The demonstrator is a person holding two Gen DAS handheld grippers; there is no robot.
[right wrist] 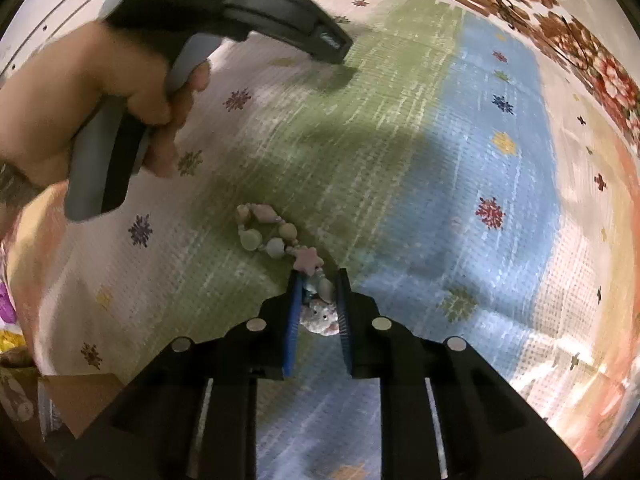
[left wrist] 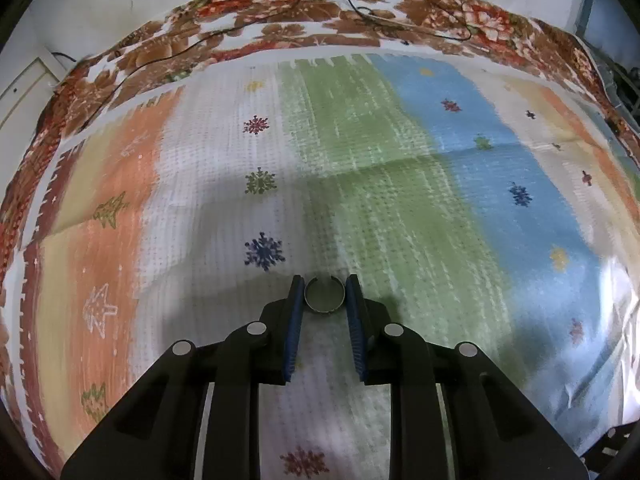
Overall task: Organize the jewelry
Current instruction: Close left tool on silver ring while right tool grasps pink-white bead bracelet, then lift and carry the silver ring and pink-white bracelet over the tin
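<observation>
Left wrist view: the left gripper (left wrist: pixel 325 294) pinches a silver open-cuff ring (left wrist: pixel 325 295) between its blue pads (left wrist: pixel 295 332) at the fingertips, above the striped snowflake tablecloth (left wrist: pixel 400 184), whose floral border (with dark cables (left wrist: pixel 360 4) over it) runs along the far edge. The right gripper (right wrist: pixel 318 294) clamps a beaded bracelet (right wrist: pixel 276 240); its free loop trails forward-left over the green stripe, toward the person's hand (right wrist: pixel 92 104).
</observation>
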